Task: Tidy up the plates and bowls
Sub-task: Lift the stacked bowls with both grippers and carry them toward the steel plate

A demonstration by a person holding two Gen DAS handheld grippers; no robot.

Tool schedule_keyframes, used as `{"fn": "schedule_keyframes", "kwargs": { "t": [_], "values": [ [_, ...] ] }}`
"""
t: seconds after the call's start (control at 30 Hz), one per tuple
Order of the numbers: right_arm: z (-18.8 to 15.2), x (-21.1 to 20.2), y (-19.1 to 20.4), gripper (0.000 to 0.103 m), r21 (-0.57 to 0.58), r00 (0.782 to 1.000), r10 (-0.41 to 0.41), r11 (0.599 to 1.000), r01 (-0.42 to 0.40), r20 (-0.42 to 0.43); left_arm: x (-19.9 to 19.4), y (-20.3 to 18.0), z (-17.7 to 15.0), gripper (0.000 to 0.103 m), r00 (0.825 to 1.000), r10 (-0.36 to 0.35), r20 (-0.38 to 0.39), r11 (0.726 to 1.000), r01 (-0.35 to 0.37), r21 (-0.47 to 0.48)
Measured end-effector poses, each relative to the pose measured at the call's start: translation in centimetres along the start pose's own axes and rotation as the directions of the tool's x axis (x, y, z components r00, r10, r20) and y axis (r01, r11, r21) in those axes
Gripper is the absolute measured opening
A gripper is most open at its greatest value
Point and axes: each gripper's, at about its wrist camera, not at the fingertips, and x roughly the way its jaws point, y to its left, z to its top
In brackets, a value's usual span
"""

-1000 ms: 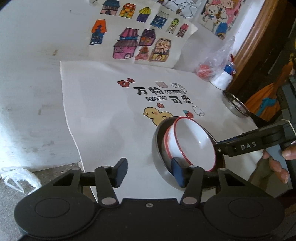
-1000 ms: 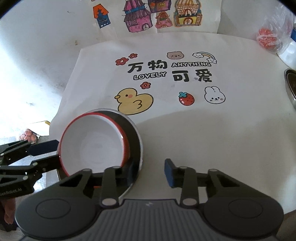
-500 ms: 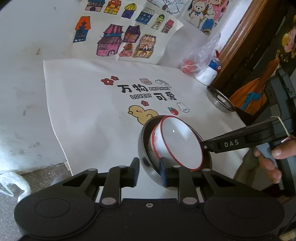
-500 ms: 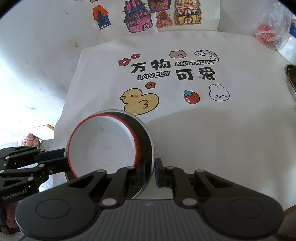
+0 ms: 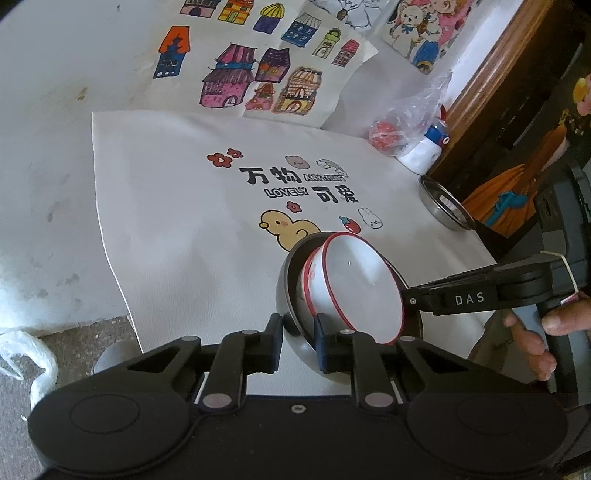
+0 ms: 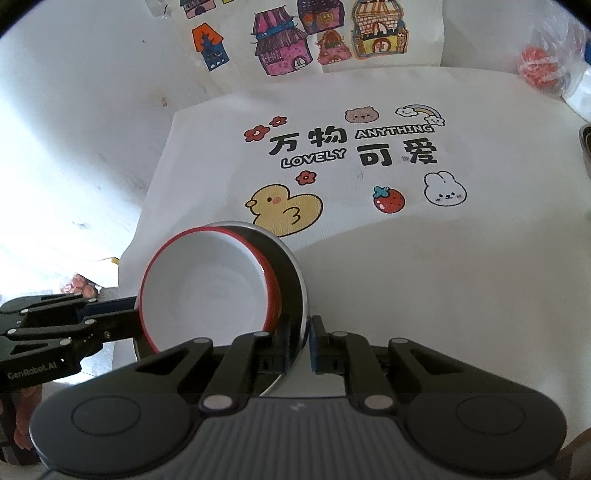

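Hiding the steel bowl (image 6: 295,273) rim, right tool (image 6: 299,343) pinches it.

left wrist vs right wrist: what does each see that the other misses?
Left wrist only: the teddy bear drawing, the small steel dish shown whole, and a hand holding the right tongs.
Right wrist only: the right tongs' fingers straddling the steel bowl's rim.
Both: red-rimmed white bowl nested in the steel bowl, duck-print mat, house drawings.
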Motion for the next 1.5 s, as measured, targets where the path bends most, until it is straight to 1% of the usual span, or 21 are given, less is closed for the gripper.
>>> {"fn": "schedule_keyframes", "kwargs": {
  "t": [0.43, 0.6, 0.73, 0.77, 1.0, 1.2, 1.5],
  "values": [
    [-0.2, 0.0, 0.2, 0.012, -0.008, 1.000, 0.002, 1.000, -0.002, 0.019, 0.2, 0.9, 0.3, 0.021, 0.999, -0.024, -0.023, 0.996, 0.022, -0.087],
    [-0.3, 0.0, -0.1, 0.014, 0.012, 1.000, 0.018, 1.000, -0.018, 0.021, 0.1, 0.6, 0.2, 0.019, 1.000, -0.012, -0.022, 0.997, 0.011, -0.082],
    [-0.4, 0.3, -0.8, 0.014, 0.067, 0.999, 0.045, 0.997, -0.047, 0.026, 0.1, 0.6, 0.2, 0.019, 1.000, -0.009, -0.021, 0.996, 0.007, -0.085],
    [-0.5, 0.2, -0.8, 0.014, 0.066, 0.998, 0.045, 0.997, -0.047, 0.032, 0.1, 0.6, 0.2, 0.019, 1.000, -0.008, -0.020, 0.996, 0.007, -0.087],
    [-0.8, 0.2, -0.3, 0.012, 0.045, 0.998, 0.021, 0.999, -0.023, 0.052, 0.1, 0.6, 0.2, 0.020, 1.000, -0.008, -0.021, 0.997, 0.006, -0.083],
    [-1.0, 0.1, 0.0, 0.012, 0.038, 0.998, 0.001, 0.999, -0.003, 0.062, 0.1, 0.3, 0.4, 0.017, 1.000, 0.018, -0.017, 0.997, -0.019, -0.075],
    [-0.9, -0.2, -1.7, 0.013, 0.064, 0.997, -0.016, 0.998, 0.011, 0.079, 1.0, -0.7, 1.2, 0.014, 1.000, 0.026, -0.011, 0.999, -0.026, -0.047]
  ]
}}
